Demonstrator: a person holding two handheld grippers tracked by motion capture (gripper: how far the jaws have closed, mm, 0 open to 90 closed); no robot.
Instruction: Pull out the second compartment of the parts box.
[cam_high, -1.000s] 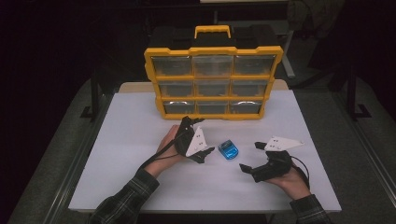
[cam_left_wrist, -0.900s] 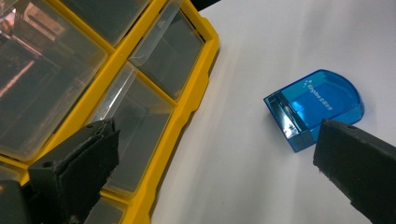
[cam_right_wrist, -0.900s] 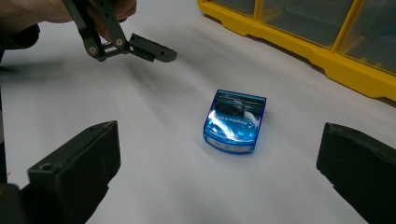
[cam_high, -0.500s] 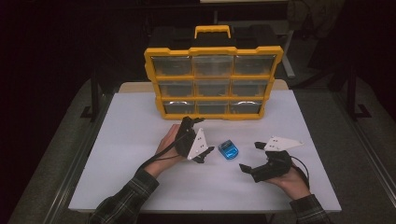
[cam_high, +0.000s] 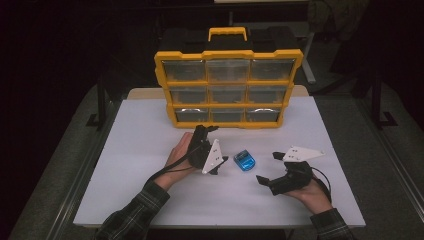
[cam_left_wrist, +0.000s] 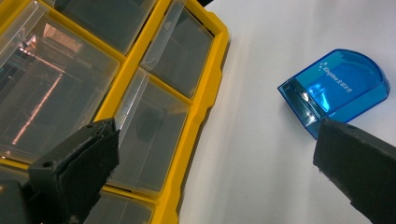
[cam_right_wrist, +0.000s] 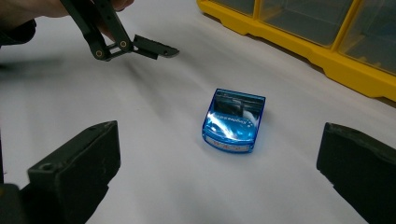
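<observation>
a small blue box (cam_high: 244, 161) lies flat on the white desk (cam_high: 150, 130), in front of the yellow organizer case (cam_high: 228, 89) and well apart from it. the case stands upright at the far side of the desk, with clear drawers and a yellow handle on top. the left tongs (cam_high: 216, 150) are just beside the blue box, on its left, and they do not touch it; they are wide open and hold nothing. the right tongs (cam_high: 266, 167) are near the blue box, on its right and a little closer to the person, also wide open and empty. in the right gripper view the blue box (cam_right_wrist: 233, 122) sits between the two black jaws, farther off.
</observation>
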